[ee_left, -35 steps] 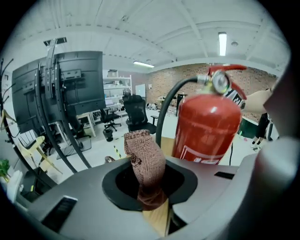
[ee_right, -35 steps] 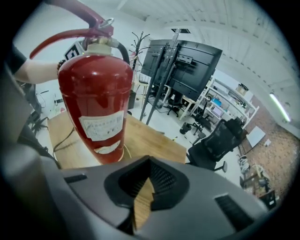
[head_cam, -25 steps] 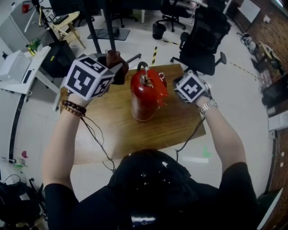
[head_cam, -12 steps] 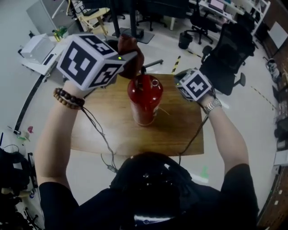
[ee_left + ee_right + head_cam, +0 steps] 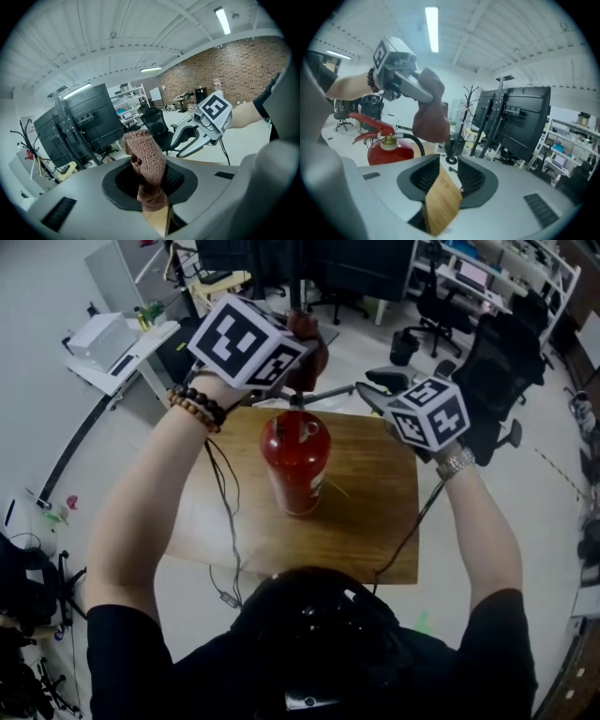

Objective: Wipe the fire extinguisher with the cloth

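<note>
Standing upright on the wooden table (image 5: 375, 531), the fire extinguisher (image 5: 295, 465) is judged heavy, rigid and smooth, best steadied by its handle; at its far right the jaws of the right gripper (image 5: 367, 388) are opening, empty, while just beyond its top the left gripper (image 5: 302, 360) is clamped on the soft, light cloth (image 5: 310, 337)

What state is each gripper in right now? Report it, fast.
Left gripper: closed on the reddish-brown knitted cloth.
Right gripper: jaws opening, nothing between them.
</note>
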`<action>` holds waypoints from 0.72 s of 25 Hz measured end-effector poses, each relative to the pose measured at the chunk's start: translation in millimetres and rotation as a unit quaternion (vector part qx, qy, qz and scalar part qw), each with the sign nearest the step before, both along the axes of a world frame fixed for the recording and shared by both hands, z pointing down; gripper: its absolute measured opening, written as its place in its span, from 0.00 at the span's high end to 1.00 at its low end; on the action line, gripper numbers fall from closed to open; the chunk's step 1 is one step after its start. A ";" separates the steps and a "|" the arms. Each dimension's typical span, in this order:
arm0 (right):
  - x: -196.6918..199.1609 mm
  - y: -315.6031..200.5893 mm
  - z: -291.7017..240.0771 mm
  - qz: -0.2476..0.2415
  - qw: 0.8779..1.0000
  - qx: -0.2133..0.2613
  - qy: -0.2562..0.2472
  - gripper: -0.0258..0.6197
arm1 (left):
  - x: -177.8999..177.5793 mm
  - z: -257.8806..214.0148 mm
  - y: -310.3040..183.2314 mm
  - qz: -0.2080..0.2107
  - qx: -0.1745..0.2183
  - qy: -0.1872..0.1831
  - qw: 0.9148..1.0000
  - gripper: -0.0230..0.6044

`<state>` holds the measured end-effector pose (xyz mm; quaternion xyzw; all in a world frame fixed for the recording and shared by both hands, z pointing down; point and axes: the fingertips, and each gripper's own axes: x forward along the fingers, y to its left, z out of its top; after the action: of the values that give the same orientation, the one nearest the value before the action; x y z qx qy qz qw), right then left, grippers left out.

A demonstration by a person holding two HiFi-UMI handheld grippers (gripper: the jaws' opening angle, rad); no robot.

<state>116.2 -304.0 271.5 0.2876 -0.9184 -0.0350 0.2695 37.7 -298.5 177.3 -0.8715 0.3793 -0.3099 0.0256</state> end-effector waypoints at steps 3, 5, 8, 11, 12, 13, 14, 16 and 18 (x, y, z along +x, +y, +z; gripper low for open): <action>-7.7 3.6 -18.4 -0.026 0.998 0.050 -0.008 0.62 | 6.6 16.6 -15.4 0.009 -0.030 0.020 0.999 0.85; -15.3 8.9 -29.2 -0.048 0.994 0.094 0.001 0.56 | 12.8 28.1 -21.9 0.015 -0.051 0.028 0.998 0.85; -27.0 16.2 -36.0 -0.082 0.984 0.155 0.034 0.43 | 29.8 41.1 -24.9 0.030 -0.091 0.051 0.994 0.85; -35.0 17.5 -28.9 -0.098 0.973 0.191 0.080 0.39 | 47.3 47.1 -22.6 0.037 -0.125 0.062 0.990 0.85; -36.3 16.0 -24.6 -0.097 0.972 0.193 0.093 0.39 | 52.4 48.9 -22.3 0.038 -0.130 0.063 0.989 0.85; -37.0 14.0 -20.3 -0.094 0.971 0.192 0.102 0.39 | 56.6 51.0 -22.5 0.038 -0.134 0.063 0.988 0.85; -36.8 11.8 -16.6 -0.089 0.972 0.189 0.107 0.39 | 59.7 53.5 -23.2 0.035 -0.134 0.060 0.988 0.85; -34.9 7.4 -11.9 -0.076 0.974 0.183 0.108 0.40 | 63.5 58.0 -26.4 0.029 -0.130 0.059 0.989 0.85; -32.5 1.4 -12.1 -0.058 0.976 0.185 0.103 0.46 | 66.2 59.7 -30.4 0.025 -0.119 0.065 0.990 0.85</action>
<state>83.6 -302.6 259.4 0.2740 -0.8783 -0.2490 0.3024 103.9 -328.9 237.0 -0.8957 0.3190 -0.2945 -0.0958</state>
